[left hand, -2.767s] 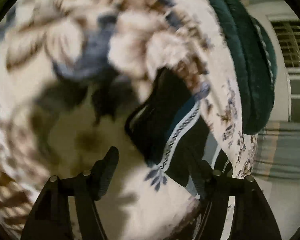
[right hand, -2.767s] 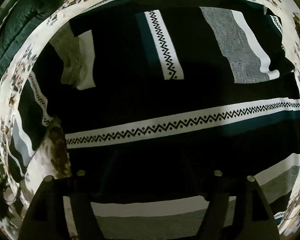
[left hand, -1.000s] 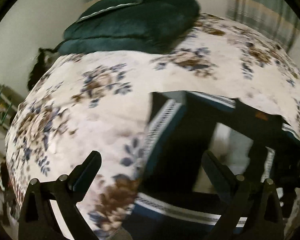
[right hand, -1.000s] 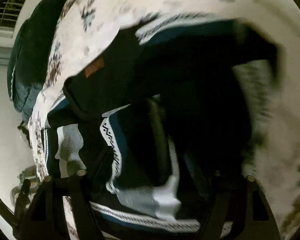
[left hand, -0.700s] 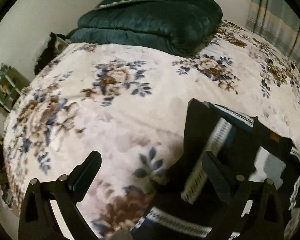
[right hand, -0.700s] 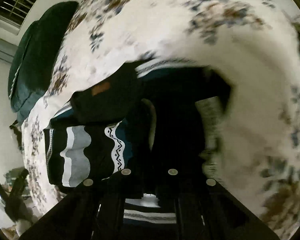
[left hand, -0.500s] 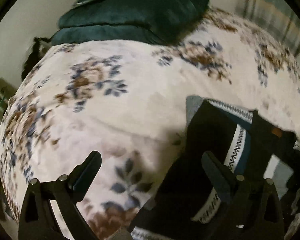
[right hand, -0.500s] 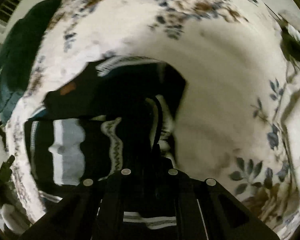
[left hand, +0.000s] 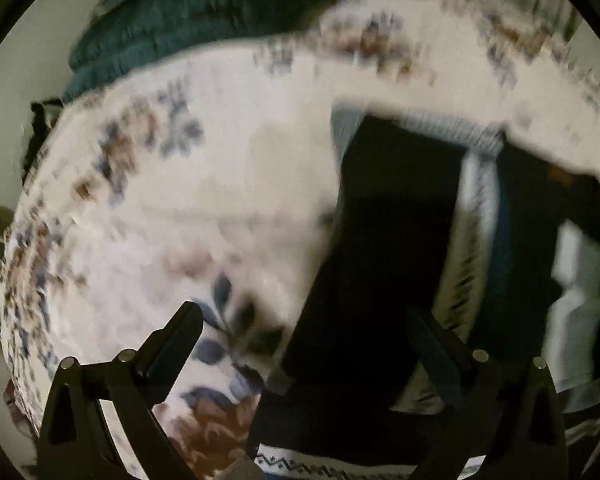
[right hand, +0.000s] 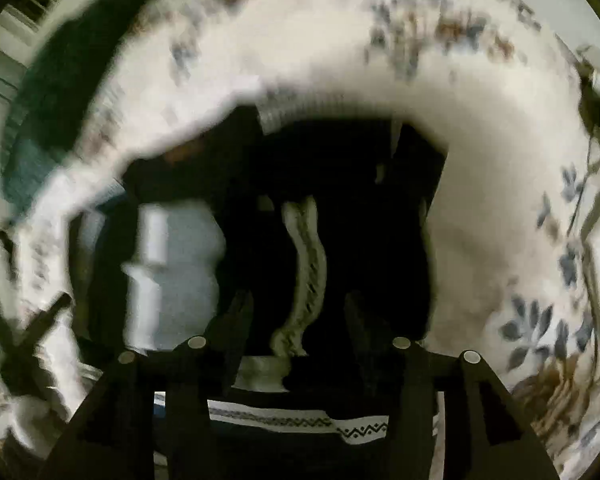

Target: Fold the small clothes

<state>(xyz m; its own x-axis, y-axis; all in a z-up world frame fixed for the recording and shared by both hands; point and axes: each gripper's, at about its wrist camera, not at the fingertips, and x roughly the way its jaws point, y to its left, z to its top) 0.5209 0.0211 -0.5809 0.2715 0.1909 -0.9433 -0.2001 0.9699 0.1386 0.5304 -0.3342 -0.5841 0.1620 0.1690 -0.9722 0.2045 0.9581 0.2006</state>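
sweater (left hand: 380, 264): dark striped one, lying on the floral bedspread (left hand: 188, 208)
left gripper (left hand: 304, 332): fingers wide apart, nothing in them
right gripper (right hand: 296, 316): fingers partly apart around a bunched fold at 6 o'clock

Sweater (right hand: 364, 216) no longer spread flat like 2.8 s back, now bunched in dark folded heap on floral bedspread (right hand: 500, 184). Right gripper (right hand: 296, 312) fingers were pinched tight 0.5 s ago, now apart with a gap, white zigzag stripe between them. Left gripper (left hand: 304, 332) swings from bedspread (left hand: 180, 216) toward sweater (left hand: 388, 240); sleeve edge now between its wide fingers. Both views blurrier.
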